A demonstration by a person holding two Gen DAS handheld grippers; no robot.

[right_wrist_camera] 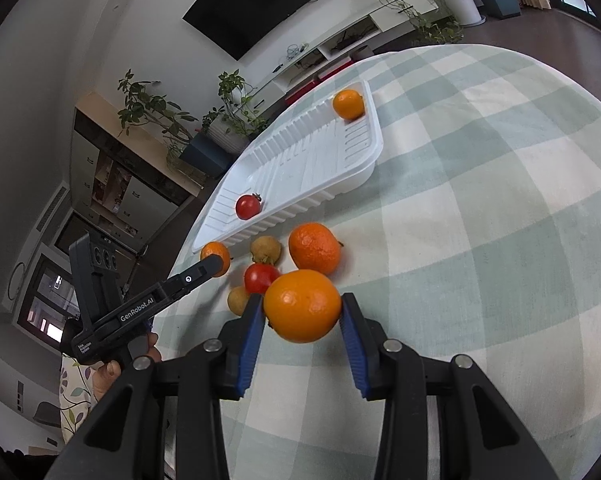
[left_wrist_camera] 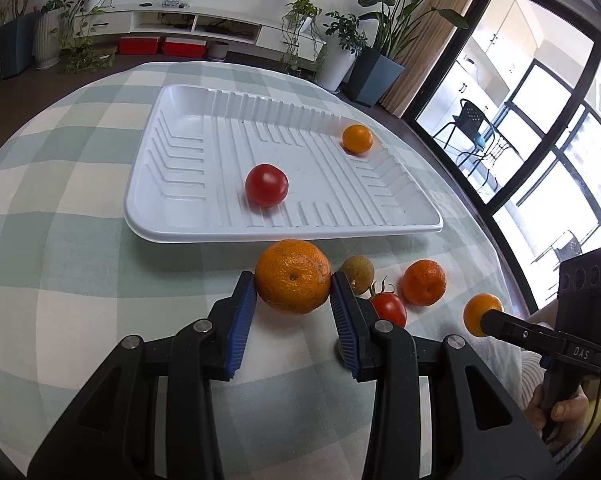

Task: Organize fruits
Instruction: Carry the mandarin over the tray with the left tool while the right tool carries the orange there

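The worktop under a green-and-white checked cloth (left_wrist_camera: 80, 240) carries a white ribbed plastic tray (left_wrist_camera: 188, 220) ahead of both jaws, holding a red tomato (left_wrist_camera: 266, 185) and a small orange mandarin (left_wrist_camera: 357, 139). The left gripper (left_wrist_camera: 293, 294) has its jaws clenched on a large rough-skinned orange (left_wrist_camera: 292, 282). The right gripper (right_wrist_camera: 303, 312) jaws grasp a smooth round orange (right_wrist_camera: 302, 306).

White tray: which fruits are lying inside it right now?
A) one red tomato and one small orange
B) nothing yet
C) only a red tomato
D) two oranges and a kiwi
A: the white tray holds one red tomato near its front edge and one small orange in its far right corner, while the other fruits lie on the tablecloth in front of it.
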